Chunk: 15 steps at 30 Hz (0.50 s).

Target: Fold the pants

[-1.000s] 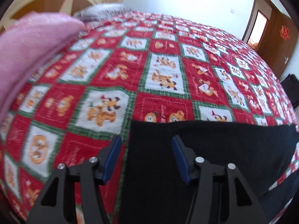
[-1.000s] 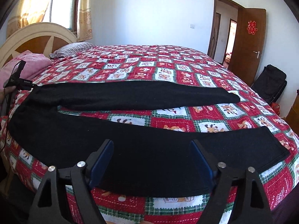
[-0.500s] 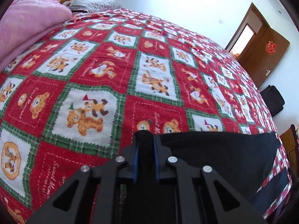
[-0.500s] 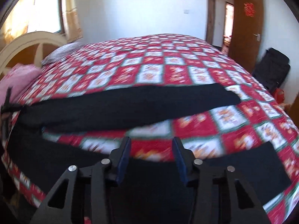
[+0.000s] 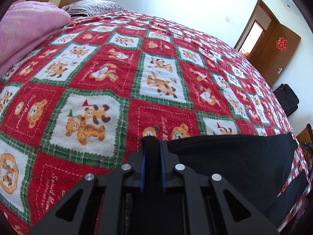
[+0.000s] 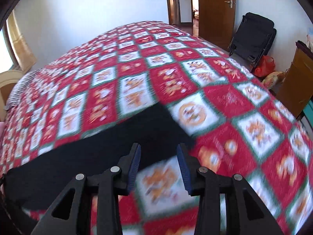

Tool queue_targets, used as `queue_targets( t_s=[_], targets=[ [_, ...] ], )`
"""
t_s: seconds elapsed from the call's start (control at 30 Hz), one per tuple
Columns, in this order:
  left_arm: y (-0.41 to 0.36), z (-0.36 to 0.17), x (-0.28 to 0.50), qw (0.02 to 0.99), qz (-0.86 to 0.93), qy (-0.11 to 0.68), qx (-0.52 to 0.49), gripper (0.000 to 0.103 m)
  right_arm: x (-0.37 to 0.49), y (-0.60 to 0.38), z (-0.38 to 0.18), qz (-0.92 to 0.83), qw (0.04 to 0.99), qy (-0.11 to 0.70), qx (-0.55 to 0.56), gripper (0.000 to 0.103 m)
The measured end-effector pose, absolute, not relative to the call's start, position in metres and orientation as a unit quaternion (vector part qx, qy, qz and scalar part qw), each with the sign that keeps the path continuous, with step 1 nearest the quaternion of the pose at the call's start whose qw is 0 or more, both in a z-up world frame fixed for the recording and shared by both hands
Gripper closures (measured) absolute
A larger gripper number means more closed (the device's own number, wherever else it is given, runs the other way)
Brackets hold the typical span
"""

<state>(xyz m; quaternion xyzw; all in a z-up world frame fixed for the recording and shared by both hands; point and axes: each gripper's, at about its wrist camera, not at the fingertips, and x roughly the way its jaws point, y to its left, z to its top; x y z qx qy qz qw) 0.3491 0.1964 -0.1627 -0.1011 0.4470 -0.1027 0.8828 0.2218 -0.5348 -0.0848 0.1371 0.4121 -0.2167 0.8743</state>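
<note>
Red, green and white teddy-bear quilt (image 5: 109, 82) across the whole bed, filling both wrist views; pink blanket (image 5: 25, 33) at upper left of the left view, striped pillow (image 5: 93, 9) behind it near the headboard, brown door (image 5: 273, 56) at upper right. Same quilt in the right view, motion-blurred, with a black folded chair or bag (image 6: 252, 39) against the wall at upper right.

Black pants (image 5: 230, 166) in the lower right of the left view, long axis running off toward the right edge. In the right view, one pant leg (image 6: 101, 152) as a dark band from lower left up to frame centre, its end (image 6: 166, 113) just above and ahead of the tongs.

Left tongs (image 5: 152, 154) clamped on a bunched fold of the black fabric at bottom centre, blue pads pressed against it on either side. Right tongs (image 6: 157, 164) parted, nothing between the pads (image 6: 135, 166), poised over the leg's lower edge where cloth meets quilt.

Probably the crux: leg end up and slightly right of the right tongs, far nearer that hand than the left. Likely next, a short forward reach to pinch that end, then carrying it along the long axis.
</note>
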Motion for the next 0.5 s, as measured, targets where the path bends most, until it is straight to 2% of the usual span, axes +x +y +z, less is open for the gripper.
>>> queue_targets(
  t_s=[0.17,0.3,0.5],
  targets=[
    [0.194,-0.164,0.35,0.885,-0.098,0.446,-0.092,0.09,0.266,-0.576,-0.098,-0.212,0.866,0.426,0.152,0.062],
    [0.192,-0.164,0.35,0.886,-0.095,0.446,-0.088,0.089,0.296,-0.598,-0.117,-0.205,0.852,0.449,0.175,0.053],
    [0.191,-0.162,0.351,0.887,-0.093,0.446,-0.078,0.088,0.318,-0.606,-0.132,-0.177,0.85,0.457,0.194,0.049]
  ],
)
